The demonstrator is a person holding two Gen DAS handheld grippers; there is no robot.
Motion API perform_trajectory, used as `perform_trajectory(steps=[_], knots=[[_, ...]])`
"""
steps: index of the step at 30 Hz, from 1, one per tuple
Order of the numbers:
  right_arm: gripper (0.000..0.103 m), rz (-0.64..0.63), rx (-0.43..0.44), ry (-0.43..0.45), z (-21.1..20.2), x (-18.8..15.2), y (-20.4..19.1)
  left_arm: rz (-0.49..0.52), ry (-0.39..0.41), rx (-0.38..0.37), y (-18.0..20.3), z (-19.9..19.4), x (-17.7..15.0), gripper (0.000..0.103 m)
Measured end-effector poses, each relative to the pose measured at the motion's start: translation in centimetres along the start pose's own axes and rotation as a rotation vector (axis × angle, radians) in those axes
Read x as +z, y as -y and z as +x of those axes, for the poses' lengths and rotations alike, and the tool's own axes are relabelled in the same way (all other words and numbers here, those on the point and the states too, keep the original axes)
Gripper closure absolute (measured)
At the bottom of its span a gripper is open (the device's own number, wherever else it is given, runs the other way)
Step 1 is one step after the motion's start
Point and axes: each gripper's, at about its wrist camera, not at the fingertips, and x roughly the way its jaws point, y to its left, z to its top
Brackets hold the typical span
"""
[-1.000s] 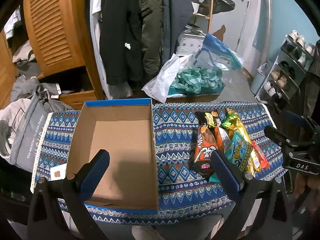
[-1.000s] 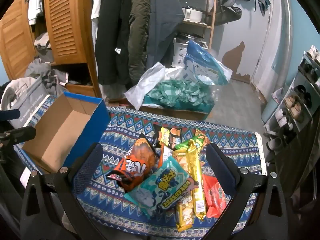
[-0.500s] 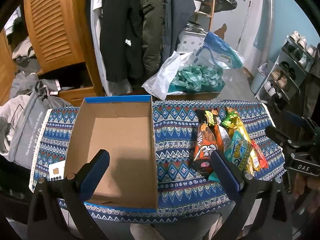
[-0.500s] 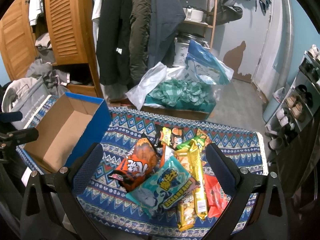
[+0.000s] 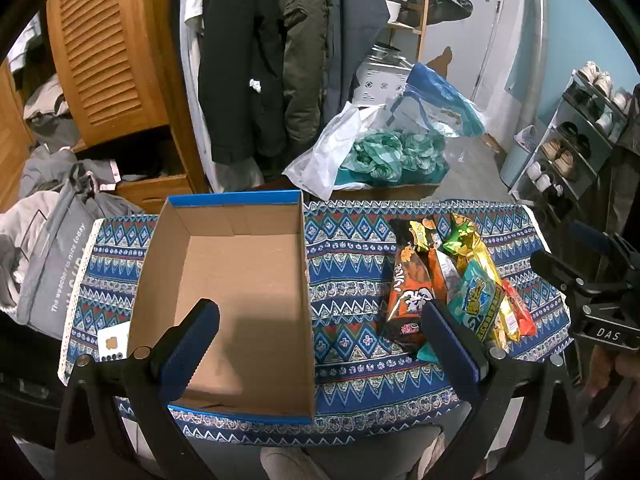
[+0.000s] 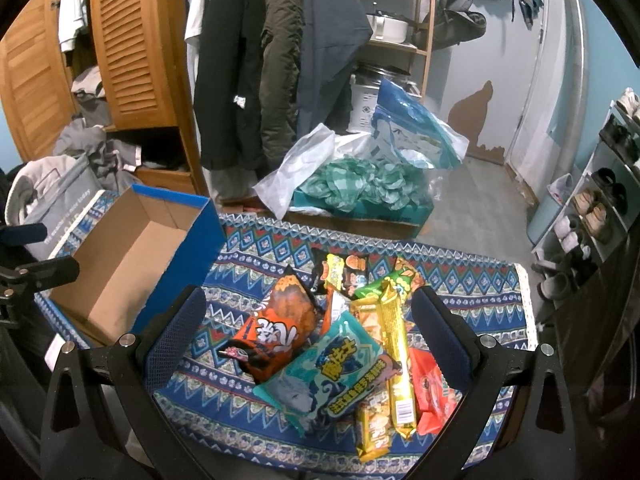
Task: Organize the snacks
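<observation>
Two grippers, mine, both spread wide, holding nothing: left (image 5: 320, 340) over box (image 5: 240, 280) (bare cardboard inside); right (image 6: 308, 332) over snacks (image 6: 340, 344), box at ten o'clock.

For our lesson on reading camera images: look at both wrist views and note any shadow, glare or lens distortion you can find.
Left wrist view: a soft shadow lies across the floor of the box, and the fisheye bows the wardrobe and blacks out the corners. Right wrist view: glare glints on the yellow packet and the teal packet; the door frame curves, and the corners are equally dark.
</observation>
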Motion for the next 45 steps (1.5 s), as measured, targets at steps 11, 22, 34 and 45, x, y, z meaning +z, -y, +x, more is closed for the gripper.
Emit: perform_trajectory(steps=[11, 22, 34, 45], knots=[[0.002, 0.001, 0.002, 0.001, -0.16, 0.0, -0.11, -0.001, -0.004, -0.002, 0.11, 0.04, -0.11, 0.001], [0.002, 0.004, 0.003, 0.0, -0.21, -0.02, -0.07, -0.011, -0.017, -0.007, 0.0, 0.2, -0.11, 0.001], [0.002, 0.005, 0.005, 0.0, -0.12, -0.18, -0.02, -0.002, -0.016, -0.006, 0.13, 0.23, 0.06, 0.001], [0.002, 0.005, 0.006, -0.001, -0.19, -0.17, 0.35, -0.001, -0.022, -0.003, 0.38, 0.54, 0.0, 0.001]])
